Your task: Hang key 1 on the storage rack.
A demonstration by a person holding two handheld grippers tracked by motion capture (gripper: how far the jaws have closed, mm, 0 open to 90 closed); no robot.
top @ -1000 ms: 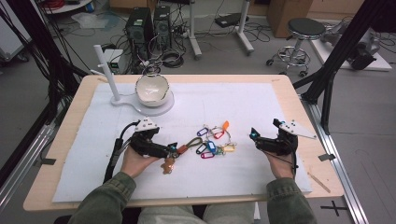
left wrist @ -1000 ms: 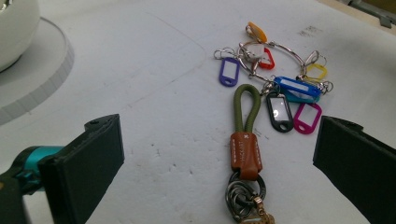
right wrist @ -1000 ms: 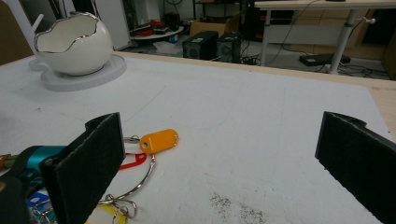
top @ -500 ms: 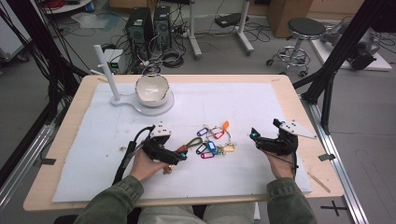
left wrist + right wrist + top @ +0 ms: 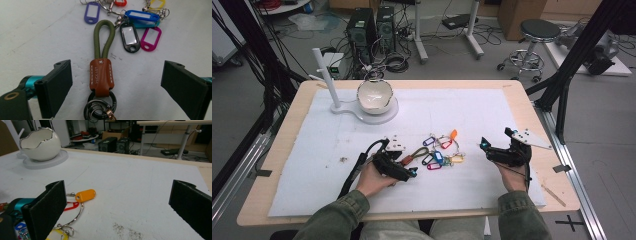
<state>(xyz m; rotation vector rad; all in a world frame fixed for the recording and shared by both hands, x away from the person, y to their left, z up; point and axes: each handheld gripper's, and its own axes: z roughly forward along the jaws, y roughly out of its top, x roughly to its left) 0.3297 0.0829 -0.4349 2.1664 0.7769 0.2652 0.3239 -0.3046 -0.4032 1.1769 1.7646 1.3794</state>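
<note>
Olive-green braided cord keychain with a stitched brown leather collar (image 5: 101,76) lies flat on the white foam mat (image 5: 472,185), its dark metal split rings (image 5: 100,106) nearest the left gripper (image 5: 404,172) and its loop pointing toward the cluster of coloured plastic key tags (image 5: 439,155). Left gripper jaws straddle the collar, pads on either side and not touching it; they have just been closing, so my judgement is that a pinch on the leather is in hand. Leather looks the sensible grip site: flat-sided and matte, where cord is round and rings are slick. Right gripper (image 5: 492,150) rests on the mat beside the tags, jaws spread wide on nothing. White egg-shaped ceramic bowl with a jagged rim (image 5: 374,95) sits on its round stand at the far left, well apart, probably the destination.
</note>
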